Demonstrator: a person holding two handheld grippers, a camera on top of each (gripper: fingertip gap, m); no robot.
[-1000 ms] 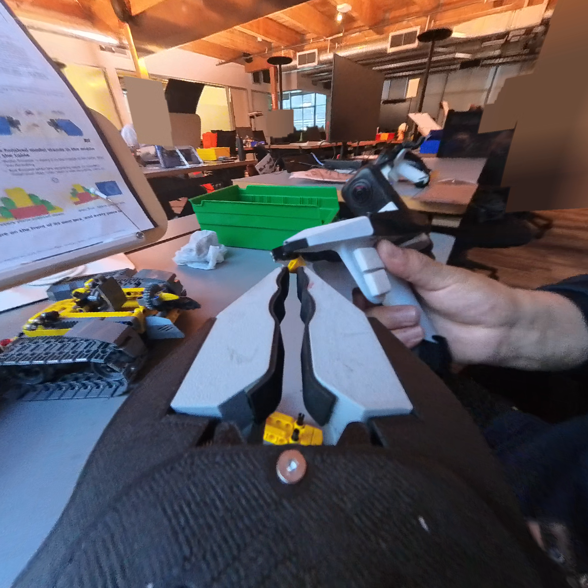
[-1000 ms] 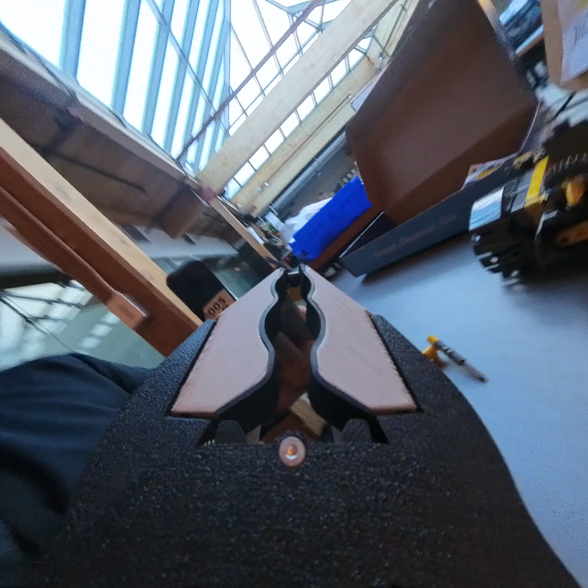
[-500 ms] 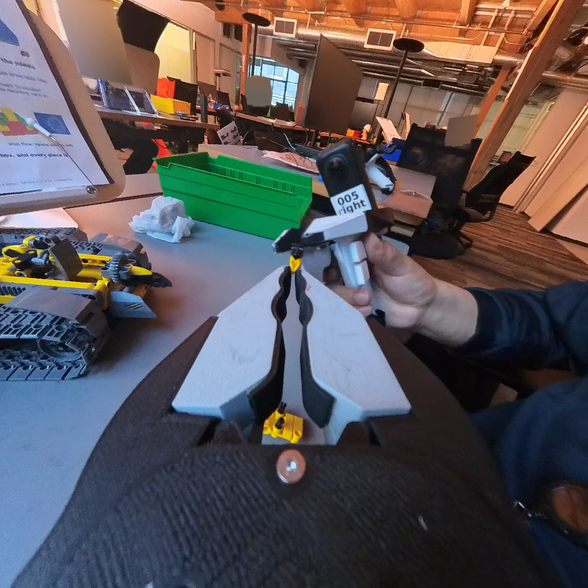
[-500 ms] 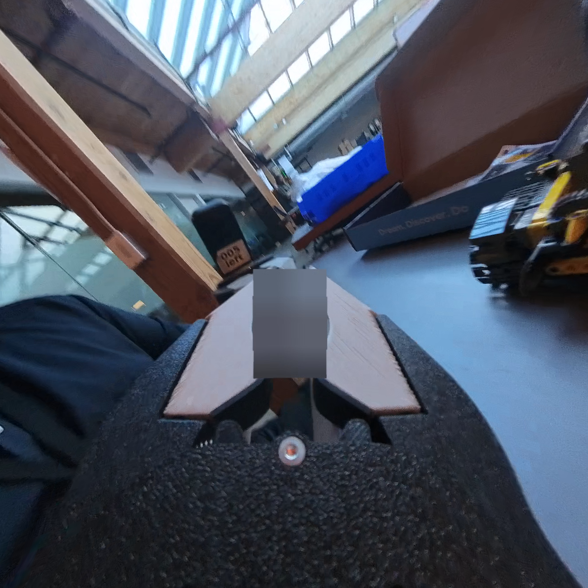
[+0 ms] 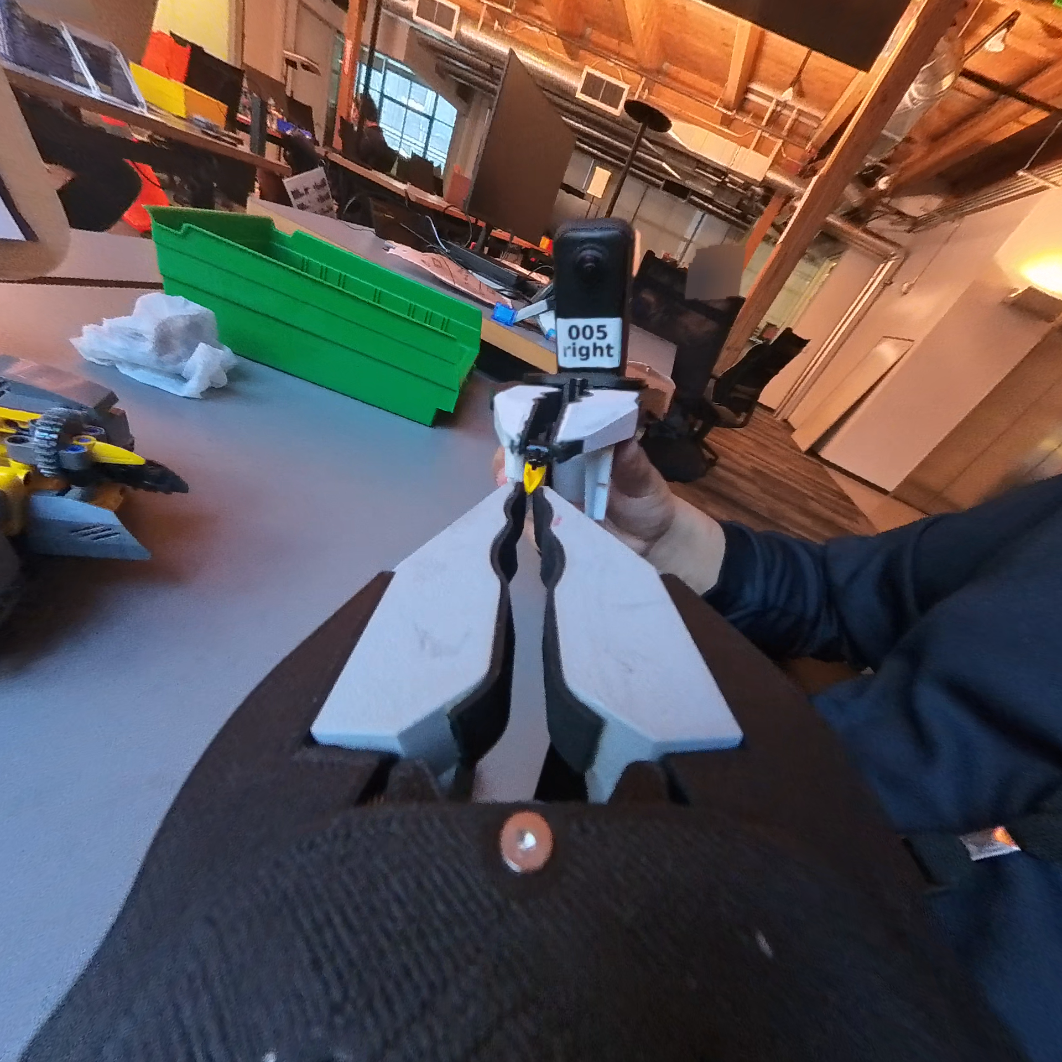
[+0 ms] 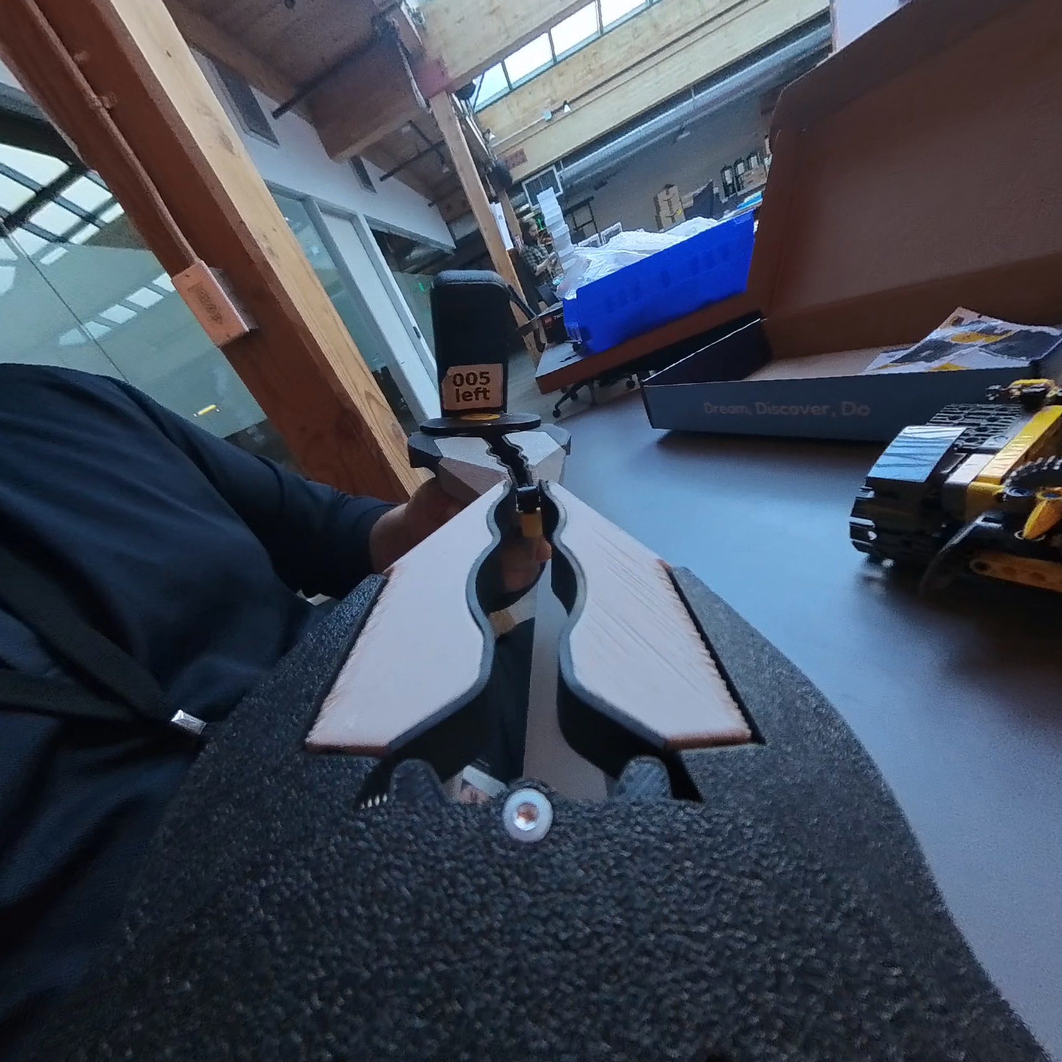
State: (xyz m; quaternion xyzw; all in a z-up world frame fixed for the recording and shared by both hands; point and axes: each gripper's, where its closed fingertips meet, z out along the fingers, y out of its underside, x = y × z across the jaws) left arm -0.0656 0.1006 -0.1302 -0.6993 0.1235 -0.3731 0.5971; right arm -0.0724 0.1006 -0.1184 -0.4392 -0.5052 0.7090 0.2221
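Note:
My left gripper [image 5: 527, 499] and right gripper [image 6: 526, 487] point at each other tip to tip above the grey table [image 5: 299, 517]. A small yellow and black piece [image 5: 533, 472] sits between the two sets of tips. In the left wrist view its yellow end is at my left tips and its black end is in the right gripper's [image 5: 549, 445] tips. In the right wrist view the piece [image 6: 528, 517] lies between my right fingers, with the left gripper [image 6: 511, 457] just beyond. Both pairs of jaws stand nearly closed on it. A hand holds each gripper.
A yellow and black tracked brick vehicle [image 5: 63, 477] stands on the table; it also shows in the right wrist view [image 6: 965, 494]. A green bin [image 5: 322, 327] and a crumpled white bag [image 5: 155, 345] lie farther back. An open cardboard box [image 6: 862, 373] is beyond the vehicle. The tips of both grippers are at nearly the same place.
The right gripper has swung from side-on and tilted up to level, facing the left gripper head-on. The left view has panned right. The tips now meet on the small yellow piece.

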